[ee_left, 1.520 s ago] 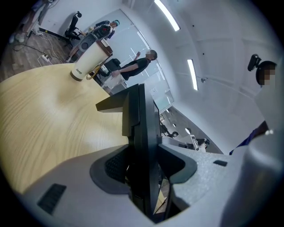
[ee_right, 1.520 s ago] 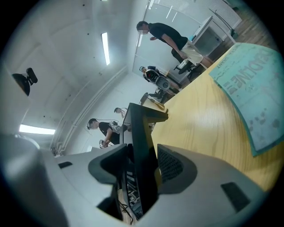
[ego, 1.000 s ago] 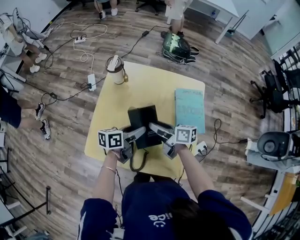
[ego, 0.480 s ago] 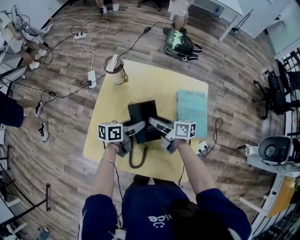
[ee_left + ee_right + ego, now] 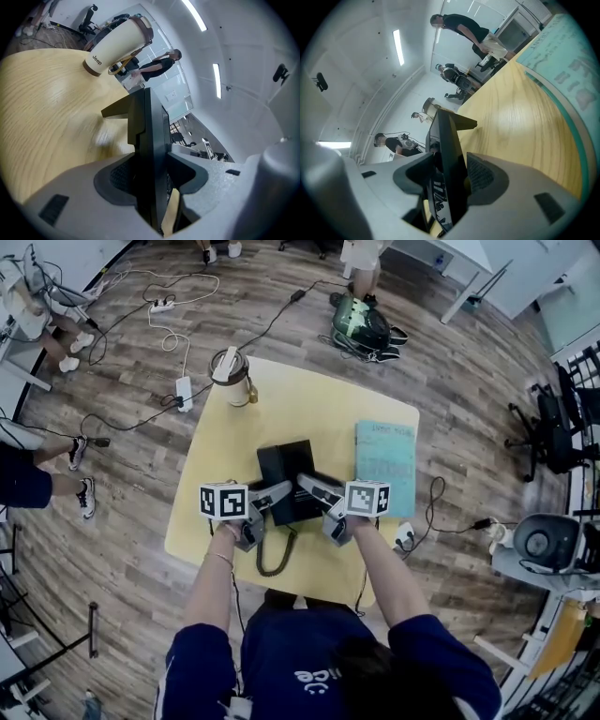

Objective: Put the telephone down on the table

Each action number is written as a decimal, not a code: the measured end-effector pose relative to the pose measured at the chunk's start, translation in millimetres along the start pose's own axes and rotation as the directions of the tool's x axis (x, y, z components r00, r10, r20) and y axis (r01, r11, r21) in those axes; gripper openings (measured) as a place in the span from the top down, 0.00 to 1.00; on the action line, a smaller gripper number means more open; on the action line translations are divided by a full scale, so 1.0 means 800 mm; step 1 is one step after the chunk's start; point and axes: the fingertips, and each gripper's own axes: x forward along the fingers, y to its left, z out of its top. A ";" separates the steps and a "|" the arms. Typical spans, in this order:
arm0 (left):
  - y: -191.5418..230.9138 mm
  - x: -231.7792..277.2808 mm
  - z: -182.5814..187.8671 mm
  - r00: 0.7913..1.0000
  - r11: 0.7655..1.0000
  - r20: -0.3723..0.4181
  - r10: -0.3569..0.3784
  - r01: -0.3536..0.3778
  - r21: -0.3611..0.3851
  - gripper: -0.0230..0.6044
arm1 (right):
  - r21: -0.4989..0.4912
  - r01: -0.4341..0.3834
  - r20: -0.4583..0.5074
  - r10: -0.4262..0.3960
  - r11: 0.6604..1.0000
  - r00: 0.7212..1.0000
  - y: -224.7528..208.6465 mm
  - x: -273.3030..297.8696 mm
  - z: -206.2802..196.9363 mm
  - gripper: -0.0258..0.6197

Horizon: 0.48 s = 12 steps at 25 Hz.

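The black telephone (image 5: pixel 286 476) is over the middle of the yellow table (image 5: pixel 309 409), gripped on its near edge from both sides. My left gripper (image 5: pixel 274 497) is shut on its left part, and the pads clamp the thin black body (image 5: pixel 149 140) in the left gripper view. My right gripper (image 5: pixel 313 491) is shut on its right part, with the telephone's edge (image 5: pixel 449 150) pinched between the pads. A coiled black cord (image 5: pixel 275 557) hangs from the telephone toward the table's near edge. I cannot tell whether the base touches the tabletop.
A white tumbler with a brown band (image 5: pixel 232 373) stands at the table's far left corner. A teal book (image 5: pixel 384 465) lies along the right side. Cables and a power strip (image 5: pixel 183 390) lie on the floor to the left, and a backpack (image 5: pixel 362 328) beyond the table.
Only the head view has shifted a little. Both grippers keep their grip and the telephone stays at the same place over the table.
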 end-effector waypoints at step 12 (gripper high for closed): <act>0.012 0.005 -0.005 0.999 1.000 -0.037 0.022 -0.022 0.001 0.65 | -0.002 0.034 -0.015 -0.034 0.999 0.999 -0.013 0.004 -0.004 0.61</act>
